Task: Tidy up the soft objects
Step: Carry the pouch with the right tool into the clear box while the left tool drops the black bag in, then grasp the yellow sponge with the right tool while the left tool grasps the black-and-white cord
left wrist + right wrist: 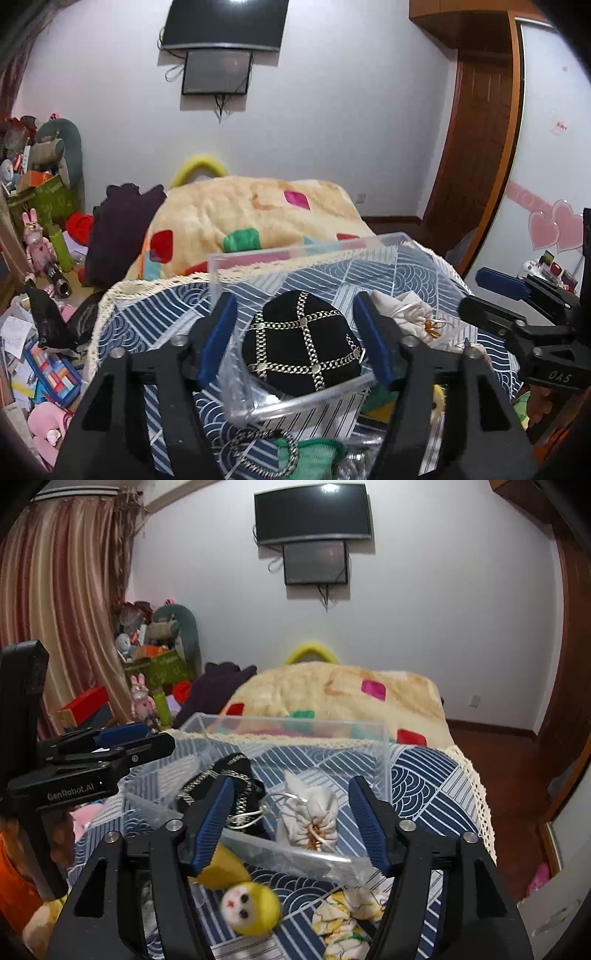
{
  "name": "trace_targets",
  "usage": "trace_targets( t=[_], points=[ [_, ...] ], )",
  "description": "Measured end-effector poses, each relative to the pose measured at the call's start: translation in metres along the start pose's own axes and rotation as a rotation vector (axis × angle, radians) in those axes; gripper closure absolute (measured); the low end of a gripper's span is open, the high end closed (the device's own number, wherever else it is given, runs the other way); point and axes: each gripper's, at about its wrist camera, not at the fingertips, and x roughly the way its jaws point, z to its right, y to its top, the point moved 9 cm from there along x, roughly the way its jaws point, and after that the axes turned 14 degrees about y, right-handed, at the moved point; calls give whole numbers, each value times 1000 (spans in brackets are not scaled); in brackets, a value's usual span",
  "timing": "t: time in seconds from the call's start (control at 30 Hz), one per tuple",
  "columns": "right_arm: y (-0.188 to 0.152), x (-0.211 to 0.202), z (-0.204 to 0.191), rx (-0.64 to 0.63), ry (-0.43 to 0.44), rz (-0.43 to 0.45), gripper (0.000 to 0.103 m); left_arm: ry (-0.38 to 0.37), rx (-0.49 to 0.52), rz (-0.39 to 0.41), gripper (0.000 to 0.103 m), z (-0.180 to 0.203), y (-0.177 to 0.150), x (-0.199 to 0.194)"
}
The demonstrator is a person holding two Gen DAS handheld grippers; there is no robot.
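Note:
A clear plastic box [306, 251] stands on a blue patterned cloth [406, 273]. Inside it lie a black cap with chain trim [303, 339] and a white drawstring pouch [402, 310]. My left gripper [295, 339] is open, its blue fingers either side of the cap, above the box. The box [295, 723], cap [236, 775] and pouch [314, 808] also show in the right wrist view. My right gripper [291, 819] is open and empty over the box's near wall. A yellow doll [251, 908] and a yellow-patterned cloth [343, 923] lie on the cloth below it.
A green knit item with a chain [303, 454] lies near my left gripper's base. A fluffy beige blanket [251, 214] covers the bed behind the box. Cluttered toys and boxes [40, 184] fill the floor at left. A wooden door [476, 147] stands at right.

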Motion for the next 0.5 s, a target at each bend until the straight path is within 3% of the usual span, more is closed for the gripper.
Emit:
trace_targets(
  t=[0.1, 0.23, 0.5],
  points=[
    [0, -9, -7, -21, 1, 24, 37, 15, -8, 14, 28, -9, -3, -14],
    [-9, -18, -15, -31, 6, 41, 30, 57, -8, 23, 7, -21, -18, -25],
    [-44, -17, -26, -14, 46, 6, 29, 83, -7, -91, 6, -33, -69, -14]
  ],
)
